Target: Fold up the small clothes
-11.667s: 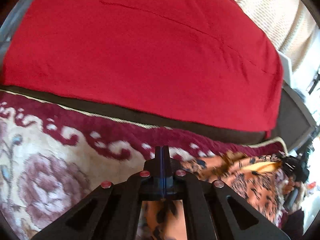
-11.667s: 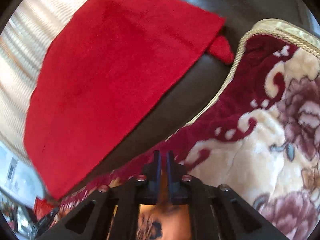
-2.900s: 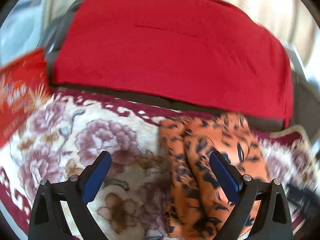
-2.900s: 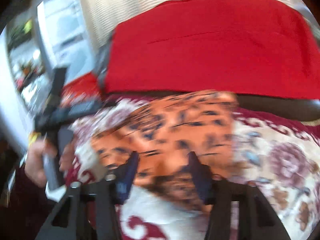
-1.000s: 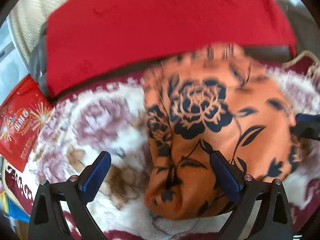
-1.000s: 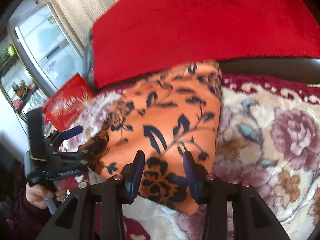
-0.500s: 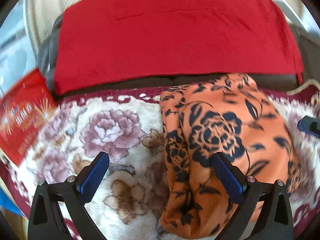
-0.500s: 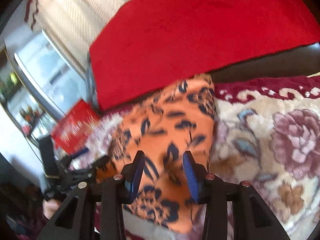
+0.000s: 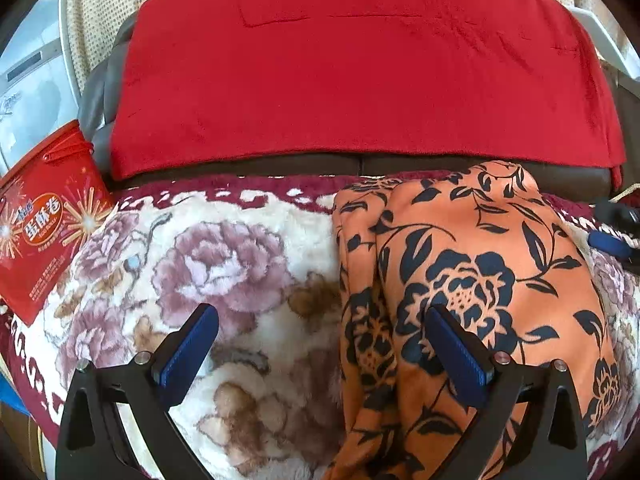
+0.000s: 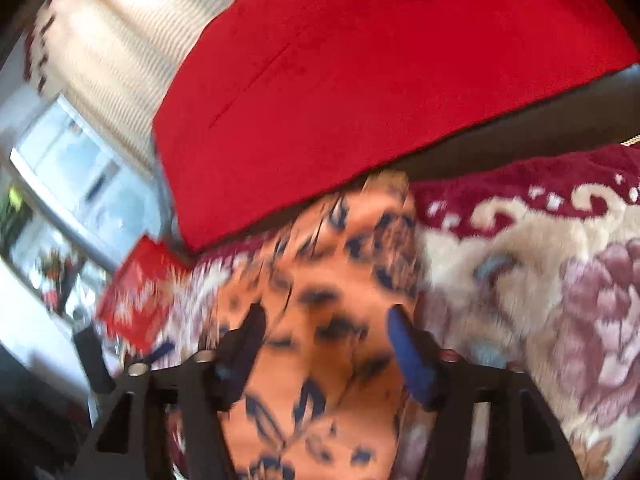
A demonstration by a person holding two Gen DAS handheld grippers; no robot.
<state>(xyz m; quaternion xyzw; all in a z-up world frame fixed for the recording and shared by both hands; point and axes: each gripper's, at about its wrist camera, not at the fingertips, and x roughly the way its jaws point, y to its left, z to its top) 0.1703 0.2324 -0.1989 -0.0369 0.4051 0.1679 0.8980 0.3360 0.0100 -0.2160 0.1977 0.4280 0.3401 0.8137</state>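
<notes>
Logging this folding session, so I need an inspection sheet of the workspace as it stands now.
Surface: floral blanket on a dark sofa.
Job's things: orange floral garment lying folded on the blanket.
Clutter: red snack package at the left edge.
Grippers: left gripper open, empty; right gripper open, empty, view blurred.
Cables: nothing seen.
Surroundings: red throw over the backrest; pale curtain behind.

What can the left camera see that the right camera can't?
Only the left view shows the left gripper, open, and the writing on the red bag. Only the right view shows the window and the right gripper framed whole, open; it is blurred. Both show the orange cloth, the flowery blanket and the red cover.
</notes>
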